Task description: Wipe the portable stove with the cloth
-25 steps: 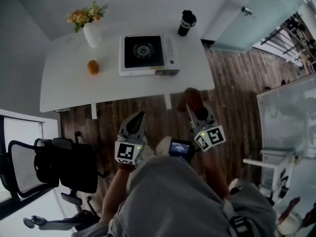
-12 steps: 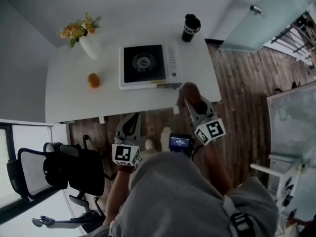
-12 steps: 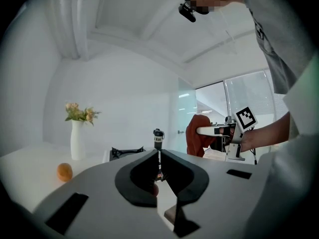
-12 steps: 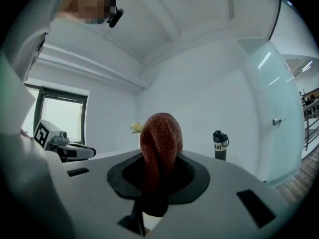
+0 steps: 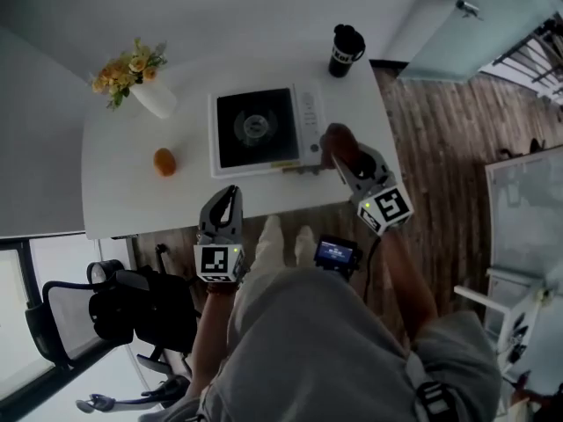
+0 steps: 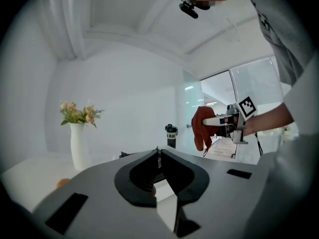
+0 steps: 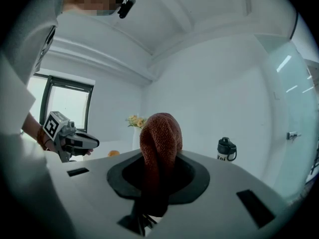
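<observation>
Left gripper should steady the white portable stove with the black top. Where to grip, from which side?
Probably the near-left corner of the white portable stove, coming in from the near side, where the left gripper is. The body is low and flat with a thin white rim there; the rust-red cloth crowds its near-right corner.

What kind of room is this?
Probably an office or meeting room, not a kitchen: a black swivel chair stands by a plain white table, there is a frosted glass door, and the portable stove just sits on the tabletop.
</observation>
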Action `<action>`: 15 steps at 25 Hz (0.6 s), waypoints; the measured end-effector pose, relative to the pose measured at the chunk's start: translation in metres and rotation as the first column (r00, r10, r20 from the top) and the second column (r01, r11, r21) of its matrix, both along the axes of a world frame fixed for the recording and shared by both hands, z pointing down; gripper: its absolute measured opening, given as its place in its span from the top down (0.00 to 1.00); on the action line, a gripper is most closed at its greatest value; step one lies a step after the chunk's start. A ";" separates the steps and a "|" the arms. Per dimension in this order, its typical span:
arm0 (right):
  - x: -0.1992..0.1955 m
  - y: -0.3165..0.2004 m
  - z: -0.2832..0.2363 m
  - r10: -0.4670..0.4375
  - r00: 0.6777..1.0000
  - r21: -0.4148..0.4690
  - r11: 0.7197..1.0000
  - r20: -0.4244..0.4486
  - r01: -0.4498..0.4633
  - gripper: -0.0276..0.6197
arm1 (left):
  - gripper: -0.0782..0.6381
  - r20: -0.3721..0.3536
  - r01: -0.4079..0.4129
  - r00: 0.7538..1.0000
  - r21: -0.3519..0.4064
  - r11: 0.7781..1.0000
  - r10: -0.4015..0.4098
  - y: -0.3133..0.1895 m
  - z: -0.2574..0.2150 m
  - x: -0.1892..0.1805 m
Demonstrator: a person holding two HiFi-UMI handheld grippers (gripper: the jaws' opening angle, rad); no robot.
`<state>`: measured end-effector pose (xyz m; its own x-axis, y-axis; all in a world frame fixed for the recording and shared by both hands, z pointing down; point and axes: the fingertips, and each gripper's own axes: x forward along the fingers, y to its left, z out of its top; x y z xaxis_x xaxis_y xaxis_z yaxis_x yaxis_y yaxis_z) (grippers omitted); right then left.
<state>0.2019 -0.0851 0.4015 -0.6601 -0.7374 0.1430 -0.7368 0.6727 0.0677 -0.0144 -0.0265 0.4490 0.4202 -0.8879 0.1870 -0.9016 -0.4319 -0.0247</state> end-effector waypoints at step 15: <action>-0.018 -0.103 0.028 0.092 0.977 -0.177 0.976 -0.191 -0.127 0.82 | 0.64 0.028 -0.219 0.973 -0.198 0.955 0.229 -0.097 0.070 -0.030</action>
